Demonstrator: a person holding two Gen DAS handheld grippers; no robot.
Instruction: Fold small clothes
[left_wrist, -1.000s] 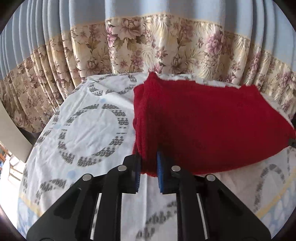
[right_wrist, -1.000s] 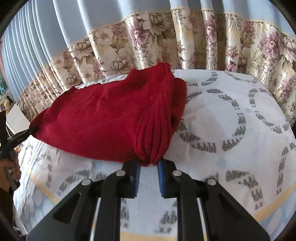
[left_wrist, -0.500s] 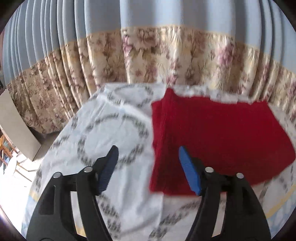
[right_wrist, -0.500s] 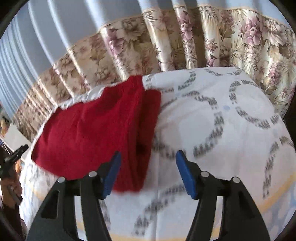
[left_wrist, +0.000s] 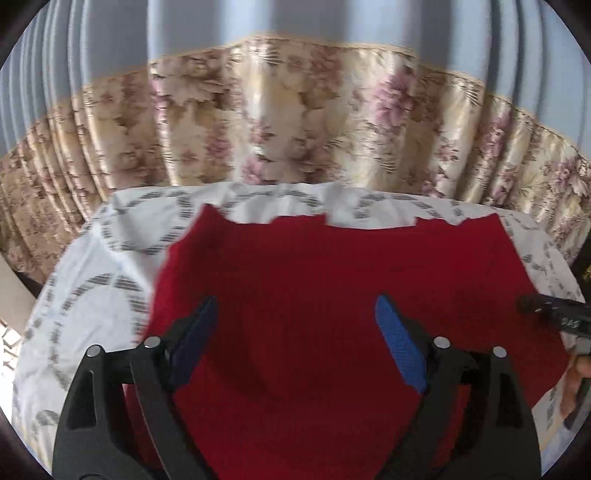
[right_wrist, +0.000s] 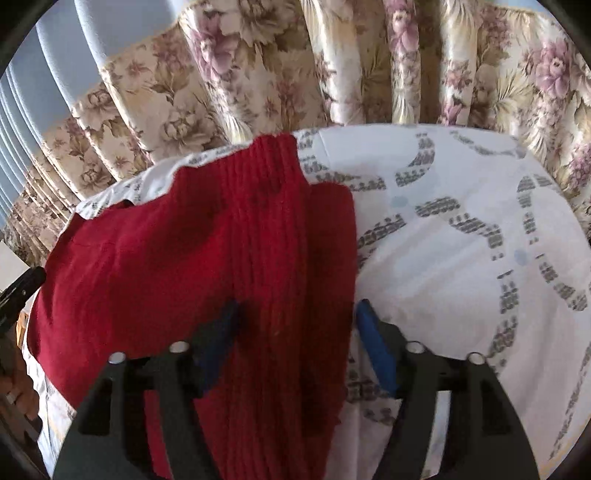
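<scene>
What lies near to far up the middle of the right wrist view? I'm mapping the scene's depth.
Right gripper, jaws opening over the cloth but not pressing it → red knit garment with its ribbed sleeve → white patterned sheet → floral curtain.

A home bedroom: patterned bedsheet (right_wrist: 461, 258) over a bed, floral pleated curtains (left_wrist: 295, 122) behind.

1. The sweater (left_wrist: 332, 280) lies flat on the bench (right_wrist: 461, 240).
2. Curtains (left_wrist: 295, 122) hang behind the bench.
3. The left tongs (left_wrist: 295, 332) are over the sweater's middle.
4. The right tongs (right_wrist: 295, 332) are over its ribbed fold (right_wrist: 273, 258), bare bench to their right.
</scene>
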